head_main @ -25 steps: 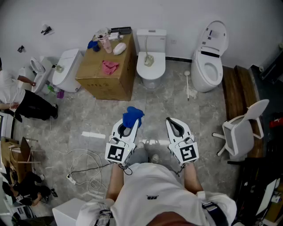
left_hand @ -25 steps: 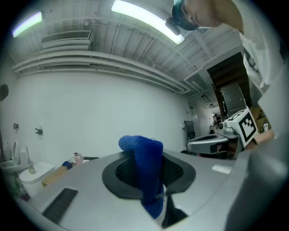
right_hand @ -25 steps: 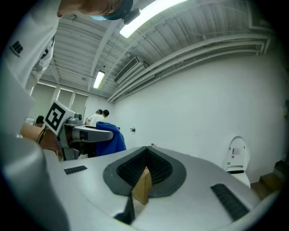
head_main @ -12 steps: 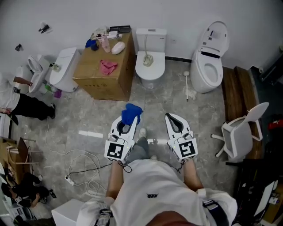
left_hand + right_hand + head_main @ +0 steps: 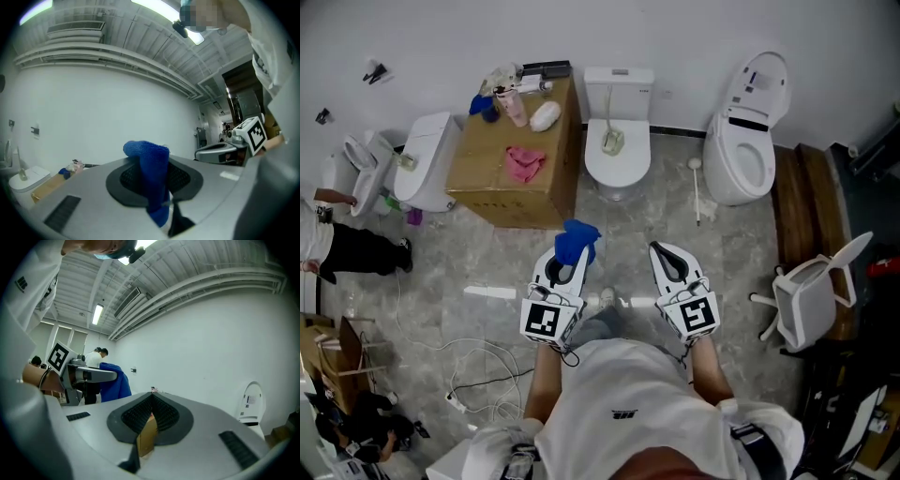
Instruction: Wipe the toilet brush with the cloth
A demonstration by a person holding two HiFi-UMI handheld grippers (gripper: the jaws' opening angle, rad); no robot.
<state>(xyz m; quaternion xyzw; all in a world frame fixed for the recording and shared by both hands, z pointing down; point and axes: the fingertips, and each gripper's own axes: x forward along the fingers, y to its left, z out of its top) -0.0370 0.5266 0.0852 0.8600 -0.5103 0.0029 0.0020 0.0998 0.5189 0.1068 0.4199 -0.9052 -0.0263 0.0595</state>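
Cloth [image 5: 577, 240], blue and crumpled

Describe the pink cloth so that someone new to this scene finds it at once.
Start at the big cardboard box standing against the wall, left of the middle toilet. The pink cloth lies crumpled near the middle of its top. It is the only soft pink thing there; the pink bottle and white oval object sit by the back edge.
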